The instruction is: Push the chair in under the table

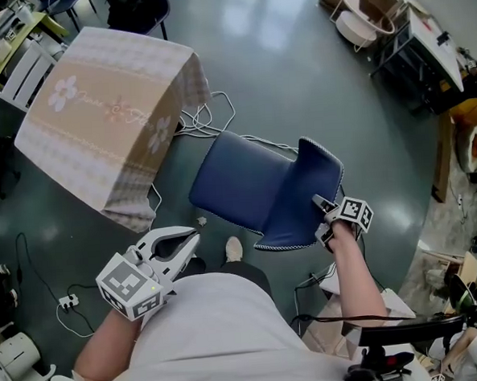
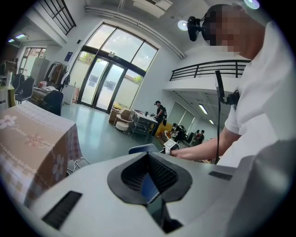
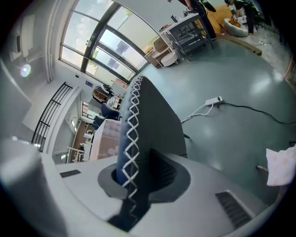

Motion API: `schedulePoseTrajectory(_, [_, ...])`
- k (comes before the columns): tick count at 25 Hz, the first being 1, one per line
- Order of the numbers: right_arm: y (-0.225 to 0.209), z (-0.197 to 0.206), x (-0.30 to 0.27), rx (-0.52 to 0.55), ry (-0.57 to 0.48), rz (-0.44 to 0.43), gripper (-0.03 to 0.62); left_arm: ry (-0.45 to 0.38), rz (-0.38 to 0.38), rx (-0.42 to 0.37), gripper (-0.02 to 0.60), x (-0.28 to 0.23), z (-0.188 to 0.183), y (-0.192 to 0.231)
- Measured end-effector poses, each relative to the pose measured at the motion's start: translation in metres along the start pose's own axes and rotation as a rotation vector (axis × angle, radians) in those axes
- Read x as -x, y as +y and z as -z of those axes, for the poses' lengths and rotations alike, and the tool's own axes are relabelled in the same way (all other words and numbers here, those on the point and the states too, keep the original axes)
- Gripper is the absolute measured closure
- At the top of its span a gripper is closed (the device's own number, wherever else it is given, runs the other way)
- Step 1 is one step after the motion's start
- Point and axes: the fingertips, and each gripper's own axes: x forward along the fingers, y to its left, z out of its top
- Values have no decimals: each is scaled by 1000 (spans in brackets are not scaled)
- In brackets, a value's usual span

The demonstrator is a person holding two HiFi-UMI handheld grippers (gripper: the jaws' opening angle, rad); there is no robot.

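Observation:
A blue chair stands mid-floor, its seat facing the table, which wears a beige flowered cloth at the upper left. There is bare floor between chair and table. My right gripper is shut on the stitched top edge of the backrest. In the right gripper view that edge runs between the jaws of the right gripper. My left gripper hangs close to my body, shut and holding nothing. In the left gripper view, the chair shows beyond the left gripper.
White cables lie on the floor between table and chair. A power strip lies at the lower left. My shoe is just behind the seat. Desks and chairs stand at the upper right.

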Motion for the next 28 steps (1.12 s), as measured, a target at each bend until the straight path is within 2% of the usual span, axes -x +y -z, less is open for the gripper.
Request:
schedulePoseTrajectory(5, [-5,1,6,-12,-4,-13,528,7,13,-18,571,-5,-5,-6])
schedulePoseTrajectory(15, [14,4,0,-29,10,-95,519,7,-8,-2,571,-15,-5,-4])
schedulePoseTrajectory(24, [41,4,-10,-19,22,-111,511,1,-21,11,571,-15,-9,5])
schedulePoseTrajectory(28, [44,1,-12,2,19,-85,511,-4,-14,5,571,-11,-9,6])
